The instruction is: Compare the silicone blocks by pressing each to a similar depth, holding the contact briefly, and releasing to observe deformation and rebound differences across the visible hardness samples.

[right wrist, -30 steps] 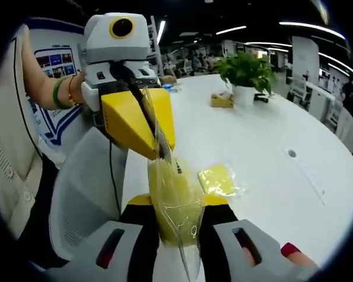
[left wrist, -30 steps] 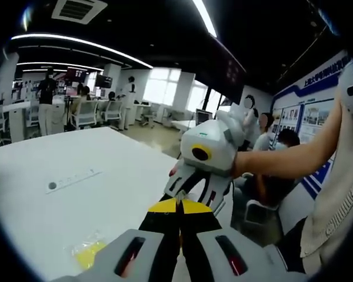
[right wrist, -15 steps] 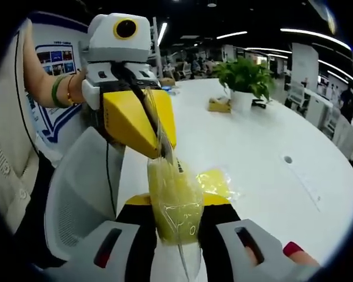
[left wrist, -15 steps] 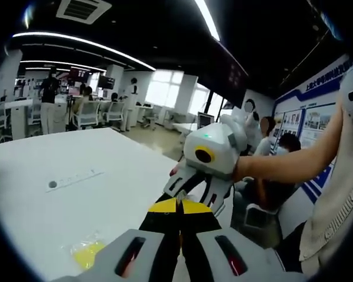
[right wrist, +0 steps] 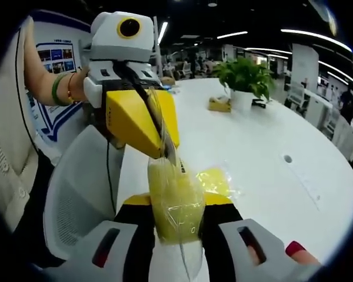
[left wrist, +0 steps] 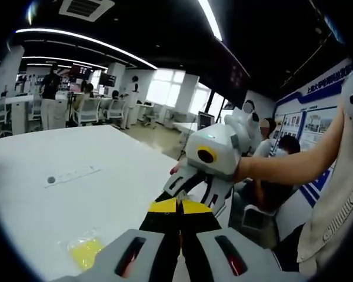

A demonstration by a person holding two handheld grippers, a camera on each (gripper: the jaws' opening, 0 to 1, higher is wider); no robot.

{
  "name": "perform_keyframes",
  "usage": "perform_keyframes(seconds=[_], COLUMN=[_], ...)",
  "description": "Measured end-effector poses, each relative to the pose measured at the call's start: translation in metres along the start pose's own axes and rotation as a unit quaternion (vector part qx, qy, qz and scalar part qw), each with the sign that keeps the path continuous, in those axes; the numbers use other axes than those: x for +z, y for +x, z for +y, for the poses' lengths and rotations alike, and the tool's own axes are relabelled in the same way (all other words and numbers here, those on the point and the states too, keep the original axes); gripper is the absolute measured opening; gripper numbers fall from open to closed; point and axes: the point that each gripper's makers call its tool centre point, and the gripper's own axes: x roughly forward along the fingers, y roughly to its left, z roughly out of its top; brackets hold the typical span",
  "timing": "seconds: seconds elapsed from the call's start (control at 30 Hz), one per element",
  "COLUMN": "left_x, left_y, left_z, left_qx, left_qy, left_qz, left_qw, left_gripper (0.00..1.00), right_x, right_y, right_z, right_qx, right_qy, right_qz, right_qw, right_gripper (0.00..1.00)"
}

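Right gripper view: both grippers pinch, seemingly, crinkly bagged yellow block.

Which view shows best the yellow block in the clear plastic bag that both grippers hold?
The right gripper view: the bagged yellow silicone block sits large between its jaws. In the left gripper view the closed jaws hide it.

A potted plant stands on the white table.

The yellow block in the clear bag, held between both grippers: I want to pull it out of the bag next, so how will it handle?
The yellow block likely yields and is grippy rather than slick. Its clear bag looks thin and floppy, stretched between the right gripper and left gripper, so it may crumple or slip.
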Motion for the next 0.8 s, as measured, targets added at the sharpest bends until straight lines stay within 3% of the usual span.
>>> perform_keyframes(seconds=[0.57, 0.8], left_x=[-0.0038, -0.0059], left_y=[0.0016, 0.0033], left_z=[0.0003, 0.0014], left_qx=[-0.005, -0.002], left_qy=[-0.024, -0.026], left_qz=[0.001, 0.001], left_qw=[0.9997, 0.9997], left_gripper=[0.00, 0.00], right_x=[-0.0017, -0.0010], right_y=[-0.0029, -0.0082], right_z=[0.0010, -0.0008], right_qx=[-0.003, -0.021], right_qy=[0.014, 0.025], right_qz=[-0.008, -0.026], right_qw=[0.9999, 0.9991], right_gripper=[0.33, 0.43])
